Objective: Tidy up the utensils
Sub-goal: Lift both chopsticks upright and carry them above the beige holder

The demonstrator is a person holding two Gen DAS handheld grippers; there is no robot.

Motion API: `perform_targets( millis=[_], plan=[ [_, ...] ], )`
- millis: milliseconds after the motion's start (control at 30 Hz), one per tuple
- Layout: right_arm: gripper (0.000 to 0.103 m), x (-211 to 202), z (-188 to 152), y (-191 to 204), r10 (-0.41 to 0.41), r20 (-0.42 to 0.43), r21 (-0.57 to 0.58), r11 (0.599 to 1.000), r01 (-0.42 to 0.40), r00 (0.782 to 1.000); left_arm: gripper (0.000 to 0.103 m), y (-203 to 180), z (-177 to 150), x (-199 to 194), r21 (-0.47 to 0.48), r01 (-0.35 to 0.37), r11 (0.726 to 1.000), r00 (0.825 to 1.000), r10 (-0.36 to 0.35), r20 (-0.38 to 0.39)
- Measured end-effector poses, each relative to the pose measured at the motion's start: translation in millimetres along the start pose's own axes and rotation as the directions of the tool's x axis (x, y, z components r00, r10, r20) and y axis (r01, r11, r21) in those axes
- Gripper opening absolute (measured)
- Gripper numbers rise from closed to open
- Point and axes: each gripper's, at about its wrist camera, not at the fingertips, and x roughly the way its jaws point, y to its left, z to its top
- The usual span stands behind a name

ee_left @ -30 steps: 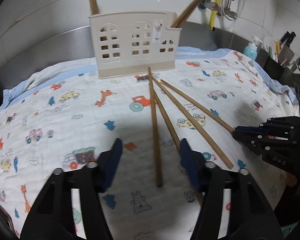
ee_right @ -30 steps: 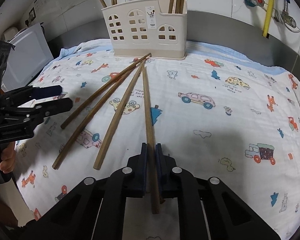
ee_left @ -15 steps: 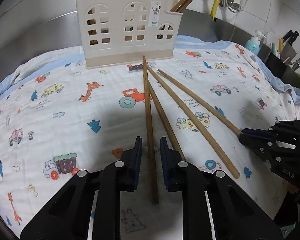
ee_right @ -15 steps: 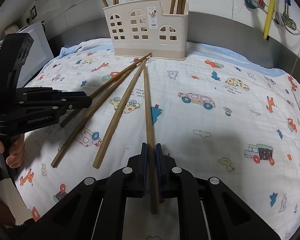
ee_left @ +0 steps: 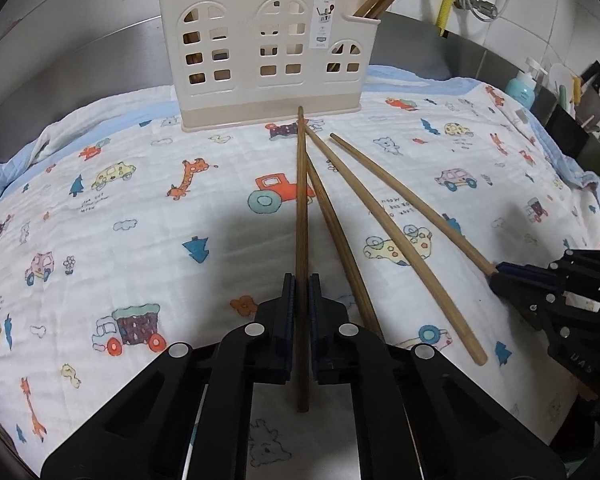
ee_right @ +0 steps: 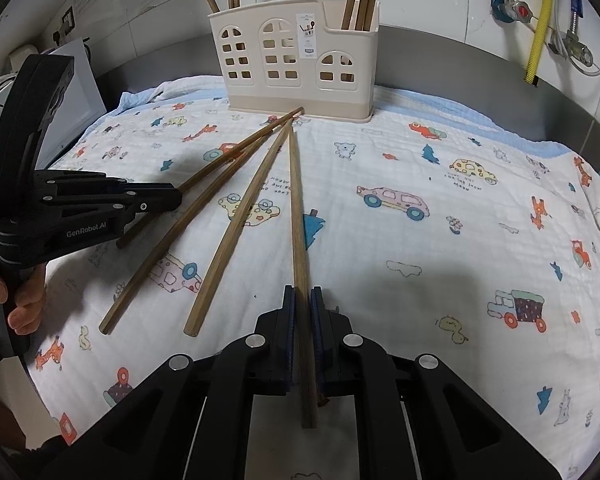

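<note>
We hold the left gripper [ee_left: 301,292] low over the printed cloth [ee_left: 100,220], its fingers pinching the leftmost chopstick [ee_left: 301,208], whose butt end sticks out behind the pads toward 6 o'clock and whose tip points to 12 o'clock, touching or almost touching the base of the cream holder [ee_left: 260,60]. To 9 o'clock of that gripper the cloth lies bare out to its blue hem, giving open room on that side. Just right of the held stick lie two loose chopsticks [ee_left: 384,216], fanning toward 4 o'clock with their tips gathered near the holder's foot; the left one passes under our left gripper's right finger. Farther right, our right gripper [ee_right: 302,308] has its fingers pressed onto the rightmost chopstick [ee_right: 298,216], tip at 12 o'clock, butt past the pads. To its 3 o'clock the cloth runs free to the steel backsplash [ee_right: 480,80]. More chopsticks stand upright in the holder's end compartments.
</note>
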Motion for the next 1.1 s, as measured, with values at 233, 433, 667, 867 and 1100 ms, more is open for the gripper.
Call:
perform_targets(
  millis=[233,433,667,867,1100],
  plan=[
    [0.007,-19.0,8.0,1.0,-0.009,0.055,0.000,1.000,0.009,0.998,0.005,1.8,3.9,-22.5,0.002,0.015,1.000,0.998,-0.015,0.055],
    [0.007,-47.3,24.9,4.0,-0.007,0.141,0.002,1.000,0.007,0.990,0.005,3.3,13.1,-57.4,0.006,0.064,0.998,0.985,-0.065,0.163],
    [0.007,-81.8,53.8,11.7,-0.001,0.243,-0.022,1.000,0.007,0.970,0.005,4.5,24.7,-92.6,0.020,0.122,0.992,0.960,-0.123,0.252],
    [0.007,-101.0,83.5,15.6,0.012,0.285,-0.048,0.999,0.001,0.958,0.005,4.3,34.3,-103.0,0.033,0.121,0.992,0.957,-0.126,0.263],
    [0.007,-121.6,132.3,15.6,0.021,0.313,-0.088,0.996,0.007,0.950,0.005,9.1,63.7,-113.8,0.058,0.102,0.993,0.952,-0.115,0.282]
  ],
)
